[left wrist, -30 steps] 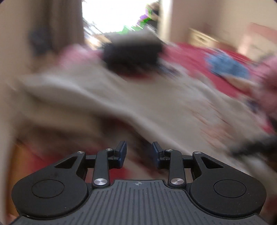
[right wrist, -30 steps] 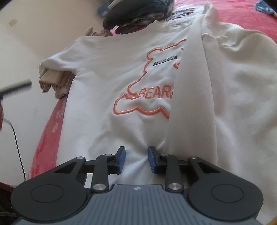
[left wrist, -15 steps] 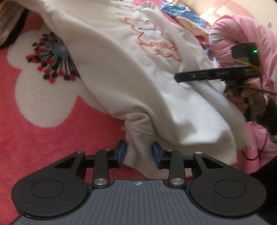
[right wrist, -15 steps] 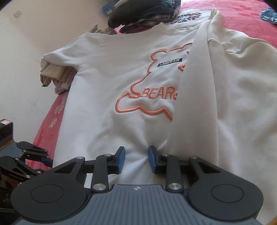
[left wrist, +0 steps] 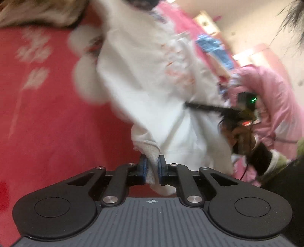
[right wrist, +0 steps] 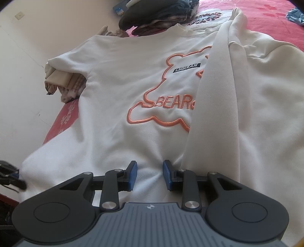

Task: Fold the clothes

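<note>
The left hand-held gripper (left wrist: 151,167) has just closed, pinching cloth; the right hand-held gripper (right wrist: 150,175) hangs angled downward, jaws apart.

A red blanket (right wrist: 266,20) with white flower shapes covers the bed. A white sweatshirt (right wrist: 123,91) with an orange bear outline lies spread flat on it, one sleeve folded across its front. Near the far edge sit a dark pile of clothes (right wrist: 157,11) and a beige bundle (right wrist: 62,79).

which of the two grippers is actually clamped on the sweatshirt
The left gripper: its jaws have just closed on the ribbed cuff of the white sweatshirt. The right gripper has a gap between its pads, pinching no fabric.
</note>
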`<state>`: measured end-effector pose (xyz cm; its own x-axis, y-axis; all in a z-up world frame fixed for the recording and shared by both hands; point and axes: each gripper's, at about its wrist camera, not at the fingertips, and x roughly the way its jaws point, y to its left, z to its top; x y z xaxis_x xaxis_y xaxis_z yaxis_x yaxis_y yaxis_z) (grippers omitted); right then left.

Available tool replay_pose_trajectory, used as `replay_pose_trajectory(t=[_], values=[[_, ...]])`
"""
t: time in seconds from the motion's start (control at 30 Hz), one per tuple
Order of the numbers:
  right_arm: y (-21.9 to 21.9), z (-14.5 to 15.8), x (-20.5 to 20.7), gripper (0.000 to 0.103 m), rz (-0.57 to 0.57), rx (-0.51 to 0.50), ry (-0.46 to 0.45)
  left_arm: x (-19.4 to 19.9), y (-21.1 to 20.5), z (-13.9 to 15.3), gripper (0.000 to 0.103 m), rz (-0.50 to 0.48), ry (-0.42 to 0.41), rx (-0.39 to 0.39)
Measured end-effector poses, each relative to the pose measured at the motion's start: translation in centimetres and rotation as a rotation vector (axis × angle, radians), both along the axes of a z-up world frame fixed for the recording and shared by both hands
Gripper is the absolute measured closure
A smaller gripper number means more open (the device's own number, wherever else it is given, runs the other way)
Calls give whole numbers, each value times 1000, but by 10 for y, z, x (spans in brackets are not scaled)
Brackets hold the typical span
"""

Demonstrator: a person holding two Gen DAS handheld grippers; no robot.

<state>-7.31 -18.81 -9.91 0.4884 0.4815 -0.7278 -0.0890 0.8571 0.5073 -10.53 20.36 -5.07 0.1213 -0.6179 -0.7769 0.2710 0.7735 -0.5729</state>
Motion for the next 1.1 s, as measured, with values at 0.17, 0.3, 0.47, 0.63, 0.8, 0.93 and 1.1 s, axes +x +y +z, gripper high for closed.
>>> replay_pose_trajectory(t=[0.17,0.3,0.47,0.63,0.8,0.93,1.1], values=[[0,0,4,71,8,5,5,-9,9,-46,91,-8,92,84],[2,2,4,71,26,-20,6,-13,6,-49,87,-110,72,150],[10,16,14,71,103,-101,47,-27,19,-42,87,-164,61,233],[21,61,43,63,208,-90,30,-16,39,-30,83,-11,-22,192],[88,77,95,58,339,71,105,7,31,-41,83,92,-62,95],[157,57,123,57,395,113,262,11,14,-51,81,94,-64,33],[207,31,133,53,376,81,379,10,0,-50,81,68,-98,-19]])
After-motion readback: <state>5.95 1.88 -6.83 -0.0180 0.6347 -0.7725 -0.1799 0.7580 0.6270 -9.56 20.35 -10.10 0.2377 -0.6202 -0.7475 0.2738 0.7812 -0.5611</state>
